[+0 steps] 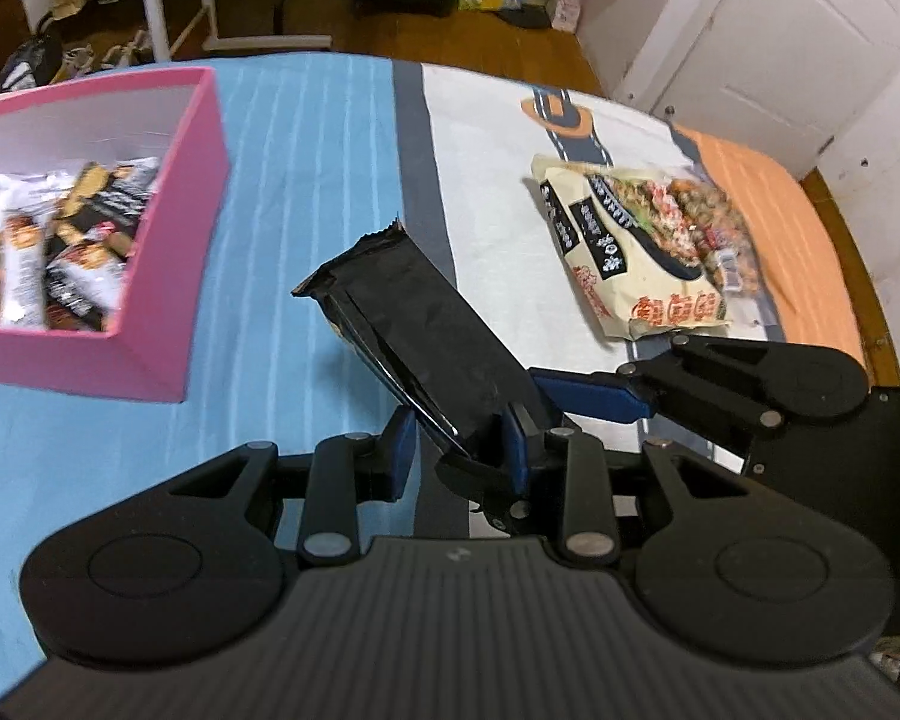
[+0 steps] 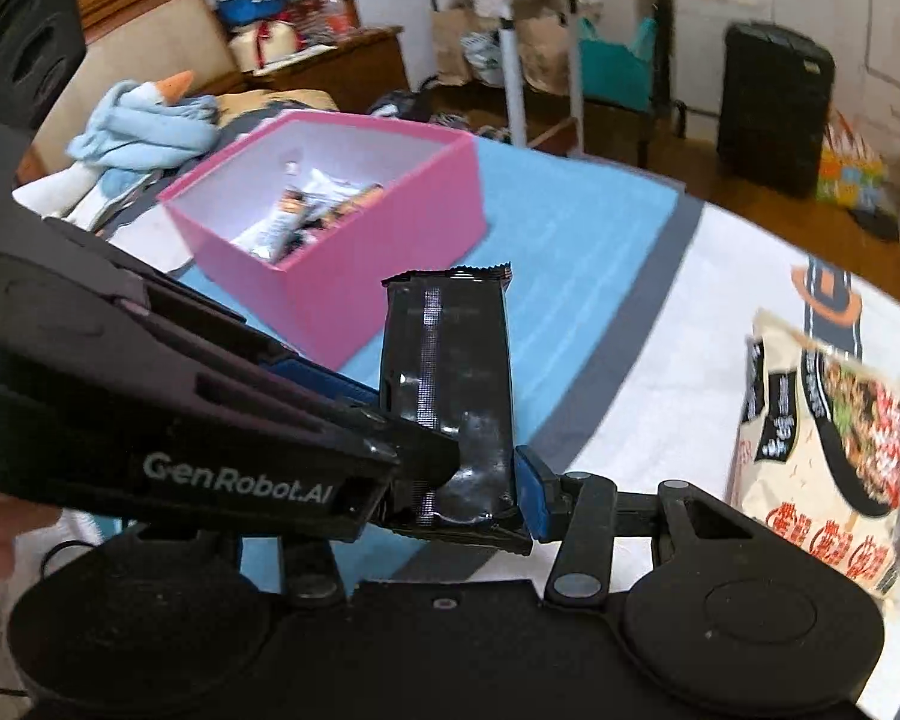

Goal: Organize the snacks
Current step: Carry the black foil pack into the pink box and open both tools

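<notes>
While several wrapped snacks are already lying in the pink box (image 2: 330, 252), both grippers are meeting on one black snack packet (image 1: 432, 342) above the bedsheet (image 1: 306, 180): right gripper (image 2: 450, 480) clenching its lower end, left gripper (image 1: 459, 450) seemingly clamping too. Big nut bag (image 1: 642, 252) is waiting outside, so roughly midway.

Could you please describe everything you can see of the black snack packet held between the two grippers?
The black glossy foil snack packet is a flat oblong pouch with crimped, serrated end seals and a silvery back seam running lengthwise, seen in the right wrist view. It is sealed, slightly crumpled at its lower end, and held off the bed cover, tilted with its free end pointing toward the pink cardboard box. Its lower end sits between the blue pads of the left gripper, and the right gripper also meets that end. No print is legible.
</notes>
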Tool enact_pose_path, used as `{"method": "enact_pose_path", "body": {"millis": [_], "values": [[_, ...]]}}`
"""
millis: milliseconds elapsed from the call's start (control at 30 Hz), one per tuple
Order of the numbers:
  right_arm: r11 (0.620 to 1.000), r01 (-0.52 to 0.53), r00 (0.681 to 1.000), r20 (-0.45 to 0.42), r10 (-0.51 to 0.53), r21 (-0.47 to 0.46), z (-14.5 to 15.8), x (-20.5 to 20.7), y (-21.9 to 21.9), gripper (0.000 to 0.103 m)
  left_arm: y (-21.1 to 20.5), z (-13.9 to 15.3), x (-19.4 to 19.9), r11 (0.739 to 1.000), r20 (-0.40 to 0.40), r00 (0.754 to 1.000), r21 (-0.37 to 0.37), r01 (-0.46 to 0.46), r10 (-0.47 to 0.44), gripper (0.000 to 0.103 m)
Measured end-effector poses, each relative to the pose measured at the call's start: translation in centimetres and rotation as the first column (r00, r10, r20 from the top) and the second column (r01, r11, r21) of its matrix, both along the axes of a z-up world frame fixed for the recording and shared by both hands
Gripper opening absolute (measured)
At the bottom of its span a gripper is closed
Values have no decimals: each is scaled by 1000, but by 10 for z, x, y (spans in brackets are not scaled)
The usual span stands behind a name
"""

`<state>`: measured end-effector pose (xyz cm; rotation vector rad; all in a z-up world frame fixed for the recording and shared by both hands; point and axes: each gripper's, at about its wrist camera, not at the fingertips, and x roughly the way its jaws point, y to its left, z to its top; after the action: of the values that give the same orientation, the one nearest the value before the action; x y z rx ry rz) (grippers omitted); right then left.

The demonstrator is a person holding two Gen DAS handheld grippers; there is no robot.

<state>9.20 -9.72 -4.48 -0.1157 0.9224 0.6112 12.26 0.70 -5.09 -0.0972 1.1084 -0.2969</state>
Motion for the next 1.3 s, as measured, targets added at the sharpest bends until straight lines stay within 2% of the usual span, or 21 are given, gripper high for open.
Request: {"method": "enact_pose_path", "body": {"millis": [133,267,500,667,867,1067,1233,1300], "values": [[999,-32,998,51,32,-8,21,-13,10,53,14,20,-16,1000,32,999,-25,-16,17,30],[995,-89,986,138,95,-47,32,-17,27,53,31,35,-16,999,48,998,-31,-31,33,30],[985,-169,967,185,174,-40,47,10,61,53,74,52,-6,991,95,987,-56,-122,127,30],[969,-238,937,246,246,-60,57,21,92,53,112,64,1,977,97,974,-83,-198,205,27],[969,-245,937,252,243,-26,56,26,109,53,132,63,5,973,118,966,-71,-222,229,27],[972,-234,957,173,231,-6,45,54,117,53,145,49,30,964,89,962,-81,-252,259,27],[969,-245,958,141,249,-41,28,83,137,53,158,27,62,950,64,949,-75,-304,309,27],[961,-266,953,131,273,-69,19,95,147,53,165,15,75,935,41,937,-85,-343,348,27]]}}
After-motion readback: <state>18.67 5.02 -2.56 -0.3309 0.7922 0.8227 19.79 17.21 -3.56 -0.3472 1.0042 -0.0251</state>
